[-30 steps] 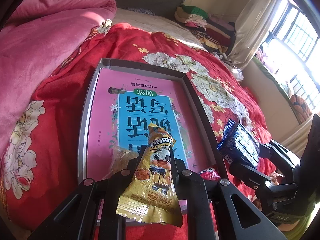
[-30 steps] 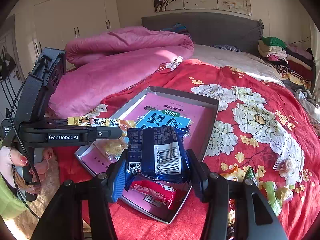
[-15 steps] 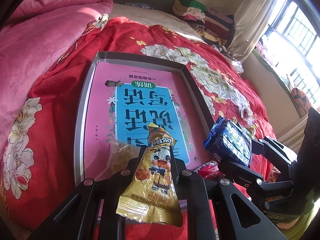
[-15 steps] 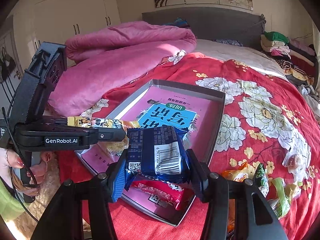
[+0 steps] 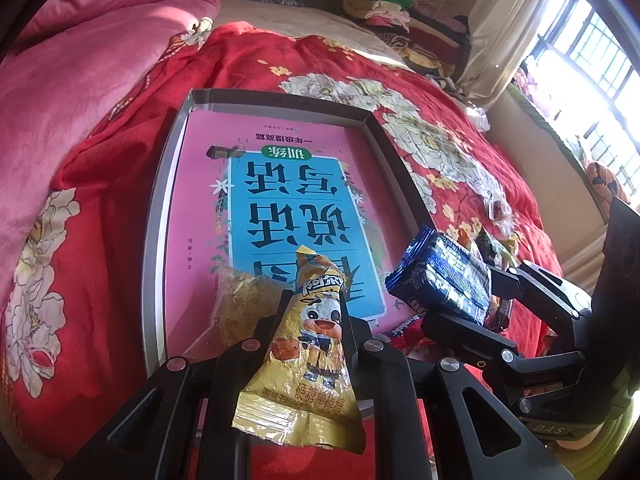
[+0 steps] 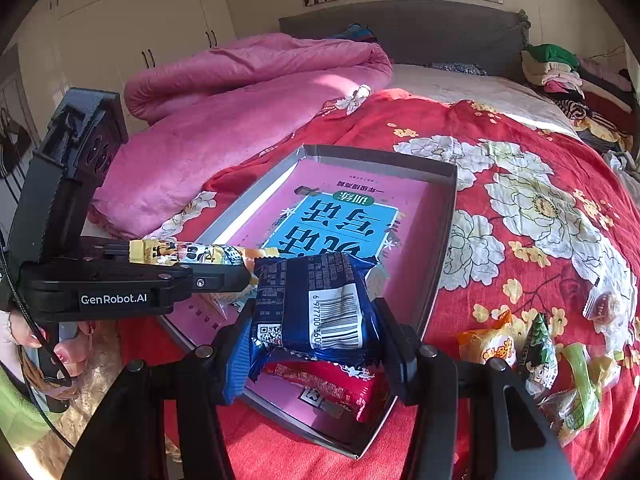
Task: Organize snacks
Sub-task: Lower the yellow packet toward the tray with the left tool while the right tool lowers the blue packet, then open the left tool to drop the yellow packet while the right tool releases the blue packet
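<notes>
My left gripper (image 5: 314, 322) is shut on a yellow cartoon snack packet (image 5: 310, 356) and holds it over the near end of a grey tray (image 5: 160, 216) lined with a pink and blue book. My right gripper (image 6: 316, 332) is shut on a dark blue barcode packet (image 6: 320, 308) above the tray's near right corner (image 6: 444, 240). In the tray lie a red packet (image 6: 340, 384) and a clear bag of yellow crumbs (image 5: 240, 304). The blue packet (image 5: 444, 276) also shows in the left wrist view, the yellow packet (image 6: 192, 254) in the right wrist view.
The tray sits on a red flowered bedspread (image 6: 520, 208). A pink quilt (image 6: 240, 92) is heaped to the left. Several loose snacks (image 6: 536, 352) lie on the bedspread right of the tray. Folded clothes (image 6: 560, 68) are stacked at the far right by the headboard.
Both grippers have moved forward over the tray with their packets still held. The blue packet has come closer to the yellow one.
</notes>
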The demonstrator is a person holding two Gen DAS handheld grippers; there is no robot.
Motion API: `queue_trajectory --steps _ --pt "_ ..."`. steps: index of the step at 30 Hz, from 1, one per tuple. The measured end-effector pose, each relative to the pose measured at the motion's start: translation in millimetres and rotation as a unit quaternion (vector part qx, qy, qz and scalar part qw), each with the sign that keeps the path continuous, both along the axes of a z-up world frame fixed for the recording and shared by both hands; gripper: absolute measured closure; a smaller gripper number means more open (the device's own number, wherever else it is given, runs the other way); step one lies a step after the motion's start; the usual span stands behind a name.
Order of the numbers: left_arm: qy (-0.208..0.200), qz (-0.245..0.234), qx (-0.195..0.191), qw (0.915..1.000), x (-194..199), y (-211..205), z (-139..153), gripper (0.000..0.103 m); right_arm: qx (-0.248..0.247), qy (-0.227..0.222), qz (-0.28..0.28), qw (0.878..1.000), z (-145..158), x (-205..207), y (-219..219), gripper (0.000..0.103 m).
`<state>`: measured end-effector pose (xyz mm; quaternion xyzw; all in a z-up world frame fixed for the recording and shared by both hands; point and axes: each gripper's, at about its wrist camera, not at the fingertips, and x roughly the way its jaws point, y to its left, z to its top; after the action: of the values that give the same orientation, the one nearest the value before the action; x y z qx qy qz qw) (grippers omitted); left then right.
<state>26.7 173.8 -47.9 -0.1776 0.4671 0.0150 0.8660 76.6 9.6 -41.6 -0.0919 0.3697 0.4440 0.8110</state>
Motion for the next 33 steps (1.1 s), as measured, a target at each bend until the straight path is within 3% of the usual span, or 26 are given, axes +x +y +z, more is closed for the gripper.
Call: queue_trajectory --steps 16,33 --pt "0.009 -0.002 0.001 1.0 0 -1 -4 0.086 -0.029 0.005 0.022 0.999 -15 -4 17 0.046" --pt "0.0 0.001 0.002 1.0 -1 -1 -1 0.08 -0.015 0.008 0.018 1.0 -5 -8 2 0.043"
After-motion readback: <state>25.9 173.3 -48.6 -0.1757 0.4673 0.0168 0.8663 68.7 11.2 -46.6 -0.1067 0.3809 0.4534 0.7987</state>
